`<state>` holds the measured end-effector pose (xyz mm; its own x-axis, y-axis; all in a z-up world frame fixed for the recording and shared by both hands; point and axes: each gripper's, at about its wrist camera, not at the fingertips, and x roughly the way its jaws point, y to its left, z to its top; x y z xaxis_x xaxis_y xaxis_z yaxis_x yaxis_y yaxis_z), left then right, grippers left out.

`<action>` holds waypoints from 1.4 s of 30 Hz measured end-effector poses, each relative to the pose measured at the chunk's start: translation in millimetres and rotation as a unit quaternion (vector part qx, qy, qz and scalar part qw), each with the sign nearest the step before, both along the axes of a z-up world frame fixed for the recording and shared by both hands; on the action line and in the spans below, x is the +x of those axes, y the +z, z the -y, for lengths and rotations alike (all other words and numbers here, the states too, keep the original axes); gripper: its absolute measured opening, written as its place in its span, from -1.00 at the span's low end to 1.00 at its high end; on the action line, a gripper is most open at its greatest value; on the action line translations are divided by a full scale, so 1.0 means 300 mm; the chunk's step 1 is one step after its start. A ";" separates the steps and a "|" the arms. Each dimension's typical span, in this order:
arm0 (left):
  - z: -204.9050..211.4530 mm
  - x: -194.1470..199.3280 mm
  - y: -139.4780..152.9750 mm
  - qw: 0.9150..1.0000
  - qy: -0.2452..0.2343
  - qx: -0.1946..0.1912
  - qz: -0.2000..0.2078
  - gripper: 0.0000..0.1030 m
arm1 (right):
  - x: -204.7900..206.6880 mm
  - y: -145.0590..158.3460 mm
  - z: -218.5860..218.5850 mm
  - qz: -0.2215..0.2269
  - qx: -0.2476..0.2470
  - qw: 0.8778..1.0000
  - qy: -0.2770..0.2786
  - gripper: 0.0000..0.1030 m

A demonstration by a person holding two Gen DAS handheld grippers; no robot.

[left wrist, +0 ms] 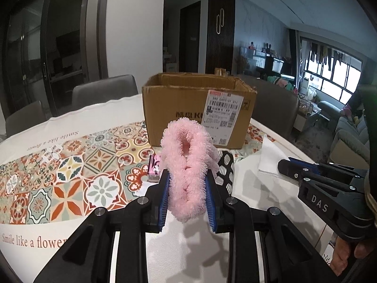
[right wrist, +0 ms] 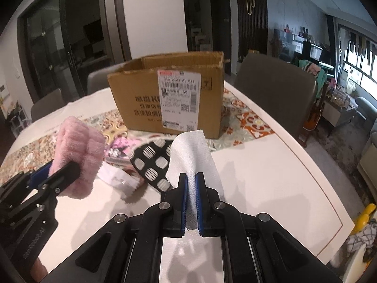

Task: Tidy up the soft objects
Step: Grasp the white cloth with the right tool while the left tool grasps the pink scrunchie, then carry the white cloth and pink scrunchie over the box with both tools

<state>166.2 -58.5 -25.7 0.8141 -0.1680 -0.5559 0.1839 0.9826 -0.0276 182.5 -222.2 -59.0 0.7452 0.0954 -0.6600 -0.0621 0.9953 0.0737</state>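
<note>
Pink fluffy cloth (left wrist: 188, 169): was held above the bench, pinched between the blue pads of the left tongs (left wrist: 188, 186).
White cloth (right wrist: 192, 155): stood up from the right tongs (right wrist: 191, 188), whose pads were pressed together on its lower edge.
Black-and-white patterned cloth (right wrist: 153, 162): lay on the bench between the two tongs, in front of the box.
Cardboard box (right wrist: 169, 94): sat upright, flaps open, a shipping label on its near wall; its inside could not be seen.
Bench (right wrist: 271, 165): was white, with a patterned tile mat (left wrist: 70, 176) under the box.
</note>
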 end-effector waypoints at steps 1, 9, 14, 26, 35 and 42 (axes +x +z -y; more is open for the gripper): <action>-0.001 -0.002 0.008 1.000 0.000 0.001 0.003 -0.46 | -0.003 0.010 -0.002 0.004 0.001 1.000 0.001 -0.84; -0.019 -0.005 0.085 1.000 -0.006 -0.004 0.030 -0.46 | -0.033 0.102 -0.025 0.043 0.004 0.999 0.016 -0.84; -0.031 0.005 0.129 0.999 -0.006 -0.011 0.041 -0.46 | -0.036 0.153 -0.045 0.067 0.004 0.997 0.025 -0.84; -0.038 0.062 0.264 0.996 -0.017 -0.008 0.093 -0.46 | -0.006 0.262 -0.072 0.117 0.005 0.992 0.035 -0.84; -0.023 0.117 0.347 0.991 -0.023 0.010 0.131 -0.46 | 0.051 0.342 -0.068 0.155 0.005 0.987 0.031 -0.84; -0.008 0.181 0.391 0.989 -0.031 0.014 0.147 -0.46 | 0.107 0.376 -0.066 0.170 0.008 0.985 0.029 -0.84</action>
<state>220.3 -56.0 91.6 0.9296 -0.2112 -0.3021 0.2405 0.9686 0.0630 214.7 -202.5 53.9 0.9158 0.1527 -0.3714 -0.1427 0.9883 0.0544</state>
